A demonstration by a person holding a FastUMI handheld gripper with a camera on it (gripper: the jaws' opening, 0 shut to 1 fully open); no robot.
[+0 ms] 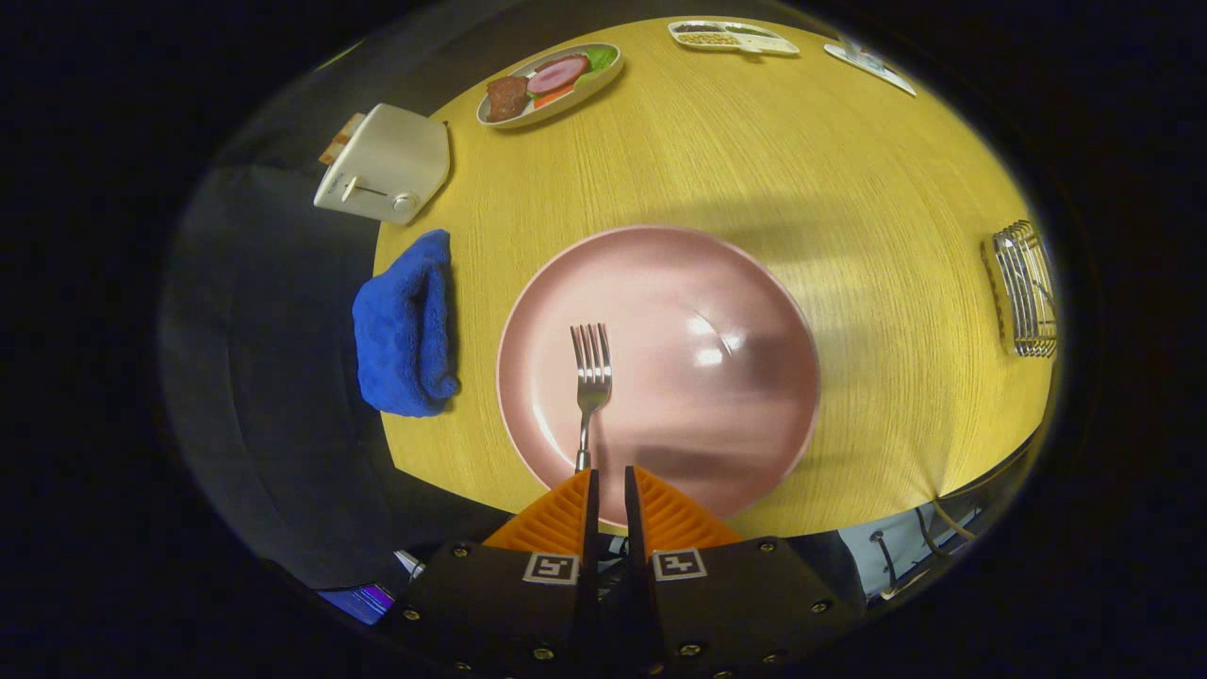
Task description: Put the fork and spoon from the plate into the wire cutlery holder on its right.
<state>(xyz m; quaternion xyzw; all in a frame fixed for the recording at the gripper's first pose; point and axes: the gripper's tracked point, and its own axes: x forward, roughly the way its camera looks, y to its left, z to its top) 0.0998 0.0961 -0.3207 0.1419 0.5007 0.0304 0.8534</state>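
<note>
Your gripper [608, 476] hangs over the near rim of the pink plate [745, 311], its fingers drawn almost together with just a slim gap between them. The fork [591, 387] lies on the plate just ahead of the fingertips, tines pointing away from you and handle running back toward you. Its long axis is nearly in line with the fingers, and the handle end meets the tip of the left finger rather than sitting in the gap. From this angle I cannot tell whether the fingers actually pinch the handle or merely stand over it (the handle's last stretch is hidden behind that tip).

The plate holds nothing else that I can see; no spoon lies on it.

The wire cutlery holder [1023, 288] stands well apart to the right of the plate, near the table [754, 151] edge, and whether anything is inside it I cannot make out at this size. My judgement: the fork is the piece in hand now, and the carry will be a long sweep rightward across the plate to that holder.
</note>
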